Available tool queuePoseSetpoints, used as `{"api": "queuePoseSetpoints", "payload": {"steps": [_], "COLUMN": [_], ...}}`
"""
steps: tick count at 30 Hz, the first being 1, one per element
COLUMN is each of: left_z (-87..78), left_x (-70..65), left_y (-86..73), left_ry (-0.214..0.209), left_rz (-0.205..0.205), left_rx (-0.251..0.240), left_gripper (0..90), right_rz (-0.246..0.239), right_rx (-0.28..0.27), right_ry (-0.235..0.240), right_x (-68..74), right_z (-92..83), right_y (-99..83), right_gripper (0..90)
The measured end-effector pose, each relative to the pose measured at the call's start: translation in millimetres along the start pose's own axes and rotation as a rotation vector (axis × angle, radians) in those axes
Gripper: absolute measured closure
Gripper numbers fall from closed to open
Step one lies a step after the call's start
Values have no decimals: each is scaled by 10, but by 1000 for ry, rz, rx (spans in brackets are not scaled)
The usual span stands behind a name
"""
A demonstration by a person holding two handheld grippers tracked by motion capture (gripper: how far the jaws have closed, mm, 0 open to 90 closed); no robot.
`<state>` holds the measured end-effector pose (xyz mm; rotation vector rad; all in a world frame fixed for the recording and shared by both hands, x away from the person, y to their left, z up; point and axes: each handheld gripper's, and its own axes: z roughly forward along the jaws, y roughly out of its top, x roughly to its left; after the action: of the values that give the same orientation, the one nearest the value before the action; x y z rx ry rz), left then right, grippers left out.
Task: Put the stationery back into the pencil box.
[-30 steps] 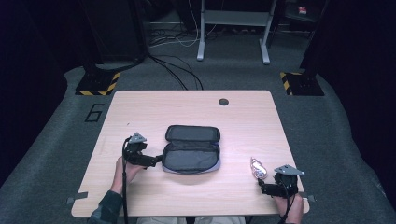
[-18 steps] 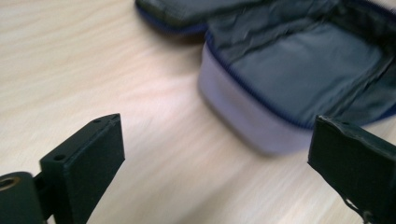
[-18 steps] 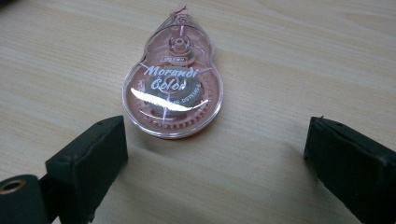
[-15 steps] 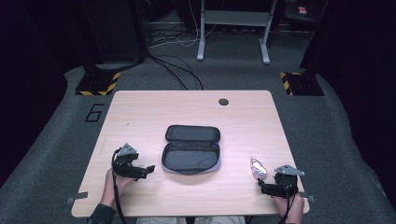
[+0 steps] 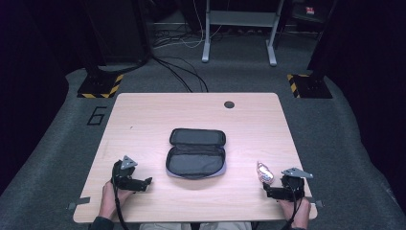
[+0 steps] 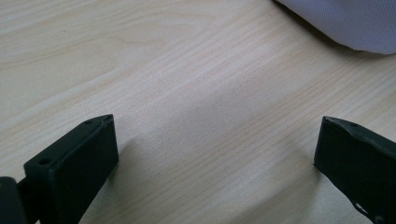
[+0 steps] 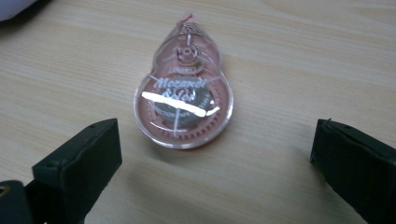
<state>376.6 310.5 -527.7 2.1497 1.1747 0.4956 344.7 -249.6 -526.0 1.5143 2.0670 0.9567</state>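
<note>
Jaws on both grippers stand released over the pale wooden table (image 5: 153, 115). Mine on the right gripper (image 7: 212, 154), having just widened, frame a pink clear-shelled correction-tape dispenser (image 7: 184, 88) right of the open grey zip pouch (image 5: 196, 155). Next I close on it, squarely.

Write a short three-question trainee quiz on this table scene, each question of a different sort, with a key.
1. True or false: the pencil case lies unzipped and open.
2. What lies just ahead of the right gripper?
A. a pink correction-tape dispenser
B. a stapler
C. a marker
3. Fill in: the left gripper has its jaws ____ over bare table.

Key:
1. True.
2. A: the correction-tape dispenser lies flat on the wood, with the jaws wide on either side and clear of it.
3. Open, with nothing between them.
</note>
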Motion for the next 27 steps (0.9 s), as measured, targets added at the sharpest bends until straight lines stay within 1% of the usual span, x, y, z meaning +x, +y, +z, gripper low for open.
{"api": "queuePoseSetpoints", "payload": {"steps": [1, 2, 3, 4, 5, 6, 8, 9, 10, 11, 12, 13, 14, 15, 16, 17, 19, 20, 21, 22, 25, 26, 27], "left_z": [9, 9, 21, 21, 18, 20, 17, 33, 33, 30, 30, 36, 32, 36, 37, 41, 44, 46, 46, 47, 47, 47, 47], "left_x": [-11, -11, -33, -33, -38, -51, -50, -62, -62, -58, -58, -69, -69, -72, -72, -74, -78, -77, -77, -76, -75, -75, -75], "left_y": [-15, -15, -43, -43, -43, -37, -31, -30, -30, -26, -26, -23, -19, -19, -18, -18, -17, -17, -17, -16, -15, -15, -15], "left_ry": [6, 6, 11, 11, 16, 11, 7, 11, 11, 11, 11, 15, 18, 22, 24, 25, 24, 23, 23, 24, 25, 25, 25], "left_rz": [-12, -12, -37, -37, -37, -46, -41, -40, -40, -29, -29, -44, -42, -44, -44, -46, -52, -52, -52, -48, -48, -48, -47], "left_rx": [-22, -22, -57, -57, -54, -52, -44, -58, -58, -50, -50, -56, -47, -51, -51, -55, -57, -59, -59, -59, -58, -59, -58], "left_gripper": [0, 0, 0, 0, 0, 0, 0, 0, 0, 0, 0, 0, 0, 0, 0, 0, 0, 0, 0, 0, 0, 0, 0], "right_rz": [14, 9, 5, 3, -5, -13, -6, -15, -15, -21, -21, -28, -18, -24, -22, -32, -31, -30, -30, -36, -40, -41, -53], "right_rx": [6, -2, 5, -4, 0, 4, 13, 16, 16, 21, 21, 33, 33, 43, 38, 52, 54, 57, 57, 54, 48, 46, 39], "right_ry": [7, 6, 12, 6, 8, 8, 3, 4, 4, -2, -2, -14, -18, -19, -29, -31, -41, -48, -48, -47, -44, -41, -35], "right_x": [62, 85, 106, 129, 145, 153, 177, 177, 177, 189, 189, 200, 209, 210, 218, 216, 224, 230, 230, 228, 229, 229, 225], "right_z": [18, 34, 45, 62, 76, 95, 134, 156, 156, 193, 193, 224, 247, 259, 269, 277, 281, 279, 279, 273, 277, 278, 282], "right_y": [40, 62, 89, 114, 140, 167, 218, 240, 240, 282, 282, 314, 329, 342, 348, 356, 362, 364, 364, 365, 365, 365, 364], "right_gripper": [11, 12, 16, 23, 33, 39, 63, 81, 81, 121, 121, 168, 187, 223, 267, 297, 357, 379, 379, 423, 437, 464, 471]}}
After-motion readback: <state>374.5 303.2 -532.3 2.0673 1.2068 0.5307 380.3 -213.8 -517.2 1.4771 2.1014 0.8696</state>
